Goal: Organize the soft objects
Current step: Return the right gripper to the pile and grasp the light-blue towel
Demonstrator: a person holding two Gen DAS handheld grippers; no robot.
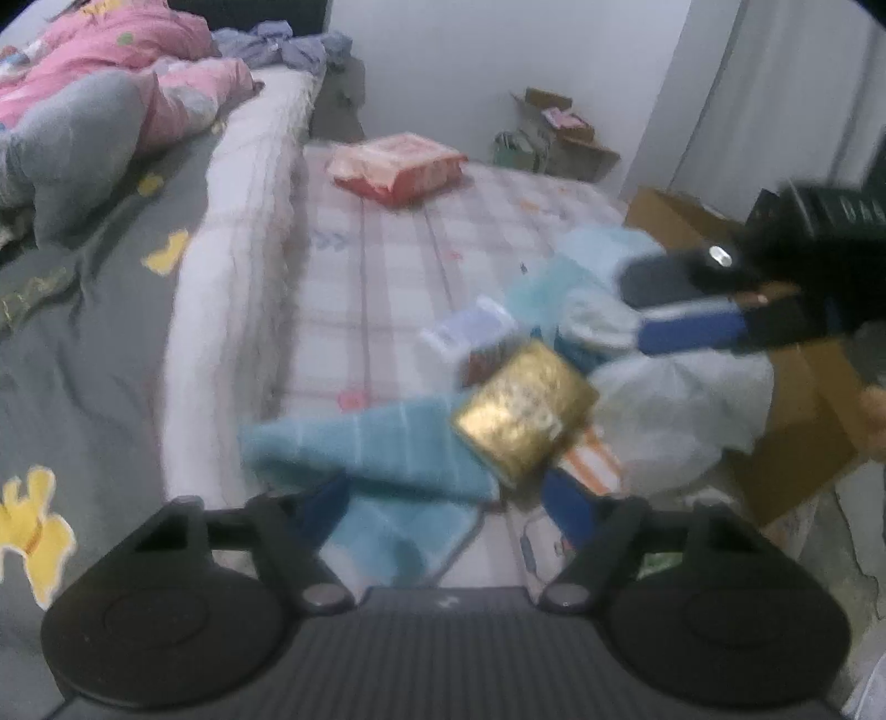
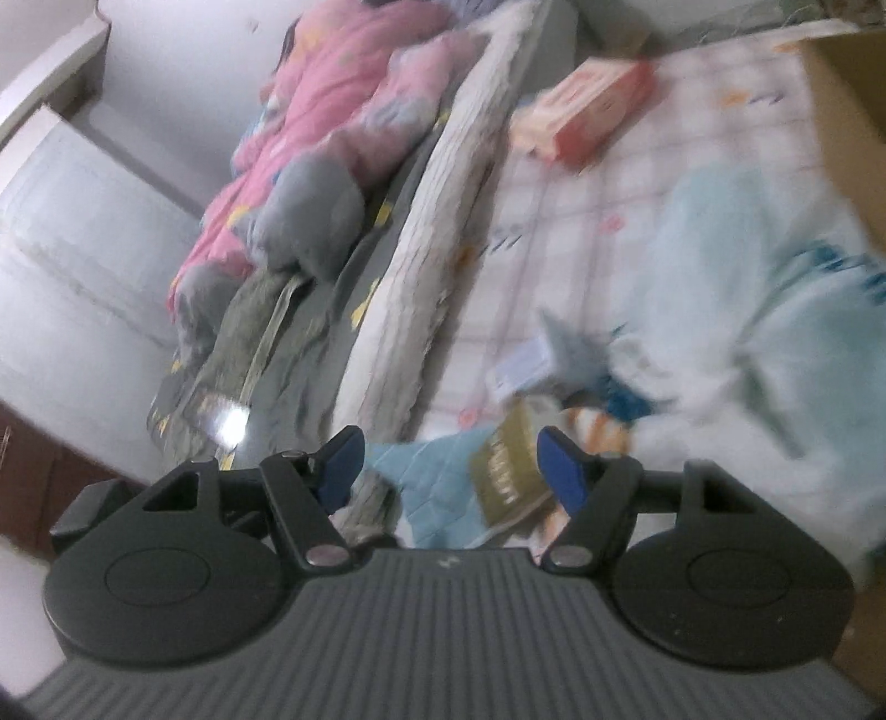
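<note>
A bed with a grey sheet (image 1: pixel 99 343) printed with yellow figures stands at the left, and a pink quilt (image 1: pixel 105 50) lies bunched on it. Beside the bed a checked mat (image 1: pixel 387 243) covers the floor. Open cardboard boxes (image 1: pixel 559 133) stand against the white wall, near a pale curtain (image 1: pixel 797 94).

towel (image 1: pixel 365 448): light blue | packet (image 1: pixel 523 410): gold | pack (image 1: pixel 396 166): red-orange | mat (image 1: pixel 398 266): pink-grey check
</note>
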